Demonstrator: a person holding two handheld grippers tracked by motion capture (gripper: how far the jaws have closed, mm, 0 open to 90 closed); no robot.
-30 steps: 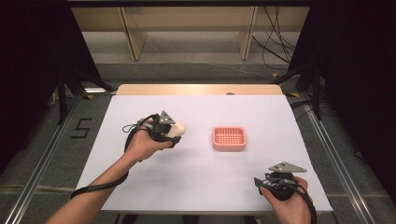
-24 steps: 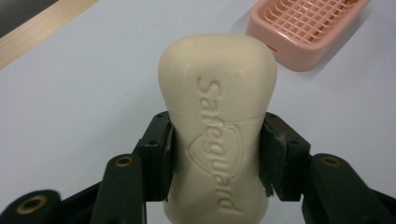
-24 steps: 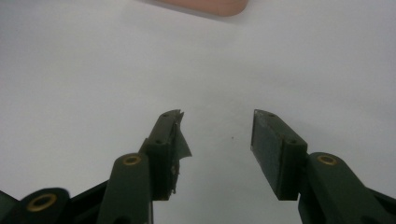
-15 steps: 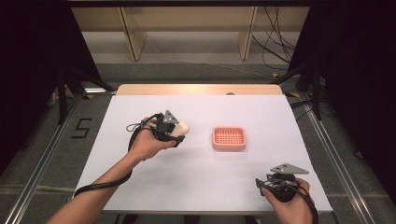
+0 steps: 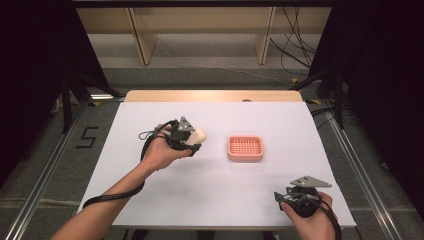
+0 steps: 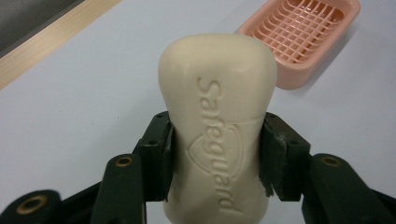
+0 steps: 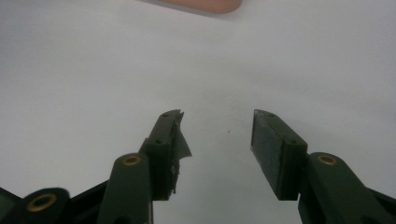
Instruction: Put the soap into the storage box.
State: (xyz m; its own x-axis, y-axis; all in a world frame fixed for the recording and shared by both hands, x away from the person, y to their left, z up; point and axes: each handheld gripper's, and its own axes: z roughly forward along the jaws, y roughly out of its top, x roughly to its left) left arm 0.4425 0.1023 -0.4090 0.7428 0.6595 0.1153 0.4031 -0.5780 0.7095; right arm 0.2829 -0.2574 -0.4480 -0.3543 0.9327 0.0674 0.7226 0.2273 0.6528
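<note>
Your left tool [image 5: 192, 136] is pinching a cream bar of soap [image 6: 217, 121] across its narrow waist, one black jaw pressed against each side. In the left gripper view the bar stands up between the jaws with the word "Safeguard" pressed into its face, reading along the length of the bar. In the high view you hold it off the white bench [image 5: 215, 200], left of centre, with the rounded end of the soap [image 5: 198, 135] pointing toward the pink soap dish [image 5: 245, 148]. The dish sits flat on the bench near the middle, to the right of the soap and apart from it; it is rectangular with rounded corners, and a grid floor shows inside it [image 6: 306, 32]. Your right tool [image 7: 217, 133] hovers over bare bench with its jaws spread and nothing between them. In the high view it [image 5: 303, 192] sits near the front right corner of the bench, well apart from the dish, with your right hand [image 5: 312, 220] wrapped around its grip.
</note>
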